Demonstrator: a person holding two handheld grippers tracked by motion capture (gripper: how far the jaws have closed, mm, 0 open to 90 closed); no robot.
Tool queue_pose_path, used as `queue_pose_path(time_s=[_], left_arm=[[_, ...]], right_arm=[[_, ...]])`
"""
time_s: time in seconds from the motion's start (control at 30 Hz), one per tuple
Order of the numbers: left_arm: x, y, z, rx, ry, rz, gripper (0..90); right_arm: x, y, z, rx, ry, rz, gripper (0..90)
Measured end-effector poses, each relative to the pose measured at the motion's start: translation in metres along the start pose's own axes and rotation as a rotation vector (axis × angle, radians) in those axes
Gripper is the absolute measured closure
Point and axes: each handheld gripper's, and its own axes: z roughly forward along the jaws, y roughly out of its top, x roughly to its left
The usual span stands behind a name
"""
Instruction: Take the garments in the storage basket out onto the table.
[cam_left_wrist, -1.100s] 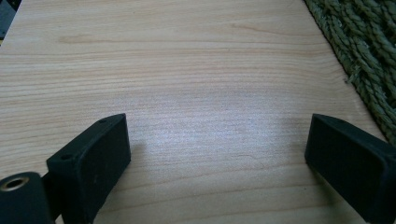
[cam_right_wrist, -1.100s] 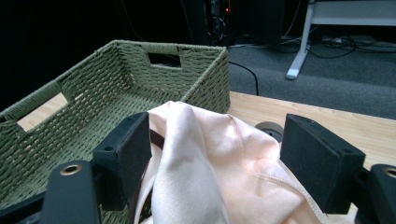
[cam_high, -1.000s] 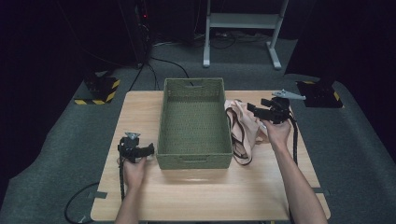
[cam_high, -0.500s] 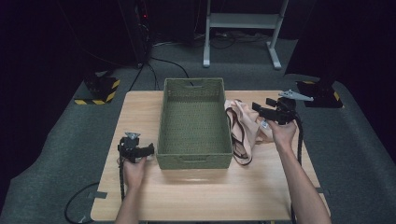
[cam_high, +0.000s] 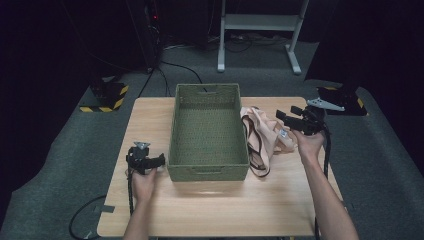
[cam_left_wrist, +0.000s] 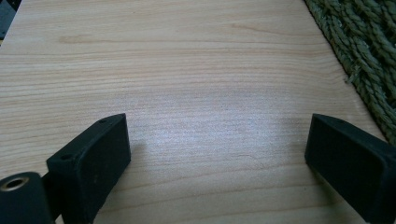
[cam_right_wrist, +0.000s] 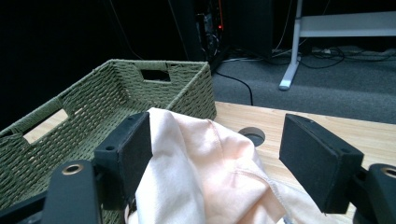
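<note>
Right tongs (cam_high: 283, 118) have edged right, gaping, apparently above pink cloth (cam_high: 267, 137); left tongs (cam_high: 161, 161) unmoved, gaping, empty.

R hand-held gripper (cam_right_wrist: 215, 154) jaws apart over pink cloth (cam_right_wrist: 210, 172), beside basket (cam_right_wrist: 93, 107).

Both forearms come up from six o'clock in the high view, bare with no sleeves showing. The left gripper (cam_high: 161, 160) is a compact black block with a small grey three-cornered plate on top and a black cable trailing toward six o'clock. The right gripper (cam_high: 285, 115) is black too, with a thick black cable running back along the forearm. Each has two flat, rectangular matte-black jaws bearing small screw holes, and a brass-coloured ringed socket at the base.
</note>
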Motion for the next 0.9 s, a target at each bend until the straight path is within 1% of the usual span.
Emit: queue_pose_path(time_s=[0.17,0.33,0.53,0.9], left_arm=[[0.0,0.0,0.0,0.0,0.0,0.0,7.0],[0.0,0.0,0.0,0.0,0.0,0.0,7.0],[0.0,0.0,0.0,0.0,-0.001,0.0,7.0],[0.0,0.0,0.0,0.0,-0.001,0.0,7.0]], right_arm=[[-0.005,-0.002,-0.006,-0.017,0.0,0.021,24.9],[-0.009,-0.004,-0.012,-0.027,-0.002,0.028,24.9],[-0.014,-0.007,-0.018,-0.041,0.005,0.048,24.9],[-0.018,-0.01,-0.03,-0.056,0.003,0.045,25.0]])
